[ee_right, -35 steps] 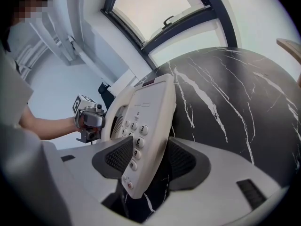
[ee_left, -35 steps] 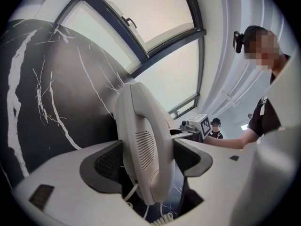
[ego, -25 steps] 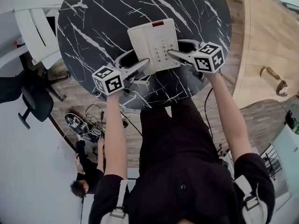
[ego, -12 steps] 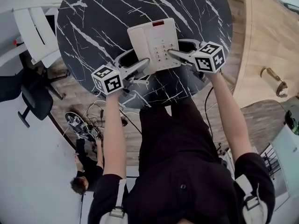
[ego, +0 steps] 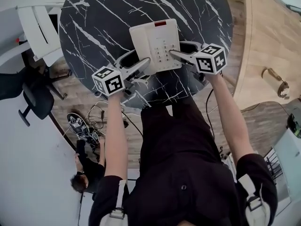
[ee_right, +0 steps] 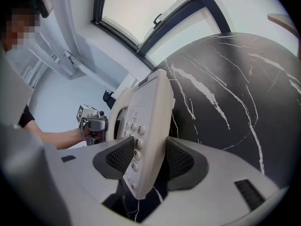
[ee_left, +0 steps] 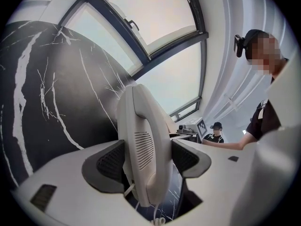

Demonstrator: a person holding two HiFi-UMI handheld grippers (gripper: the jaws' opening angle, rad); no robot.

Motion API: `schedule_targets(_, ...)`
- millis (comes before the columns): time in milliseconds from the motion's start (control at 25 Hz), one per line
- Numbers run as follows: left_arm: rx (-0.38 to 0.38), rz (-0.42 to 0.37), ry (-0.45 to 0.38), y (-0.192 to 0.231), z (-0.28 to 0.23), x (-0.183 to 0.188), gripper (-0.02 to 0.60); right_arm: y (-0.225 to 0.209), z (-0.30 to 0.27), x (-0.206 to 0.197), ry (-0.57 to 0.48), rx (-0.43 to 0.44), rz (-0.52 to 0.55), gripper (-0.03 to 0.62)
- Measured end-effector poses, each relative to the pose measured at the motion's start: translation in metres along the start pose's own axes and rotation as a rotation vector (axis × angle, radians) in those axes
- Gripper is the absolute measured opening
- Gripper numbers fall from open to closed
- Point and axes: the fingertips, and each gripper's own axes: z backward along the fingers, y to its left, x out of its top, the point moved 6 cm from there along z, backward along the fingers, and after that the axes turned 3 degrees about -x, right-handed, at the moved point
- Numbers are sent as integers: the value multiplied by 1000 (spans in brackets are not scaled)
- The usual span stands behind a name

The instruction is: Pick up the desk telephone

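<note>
Jaws just closing, the left gripper (ego: 141,66) and right gripper (ego: 176,54) clamp the desk telephone (ego: 155,41) by its handset and keypad sides.

Black shirt (ego: 188,164), pale shoulder straps (ego: 120,199), white left hand-held gripper (ego: 140,62), white right hand-held gripper (ego: 178,49)

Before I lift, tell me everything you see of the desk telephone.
The desk telephone is off-white plastic, with a handset on its left, a keypad and a red window at the top. It lies flat on the black marbled table, near the person's edge. The left gripper takes the handset side, the right gripper the keypad side; both sets of jaws have just been closing and press on it.
</note>
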Motion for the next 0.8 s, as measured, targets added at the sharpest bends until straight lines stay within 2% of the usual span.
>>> schedule_targets(360, 28, -20, -23, -27, 10, 1, 319, 18, 17, 2, -34, 8, 23, 232)
schedule_targets(680, 68, -33, -124, -56, 14, 2, 318, 29, 37, -2, -79, 30, 10, 232)
schedule_targets(800, 73, -43, -137, -64, 13, -3, 314, 30, 44, -7, -82, 28, 14, 232)
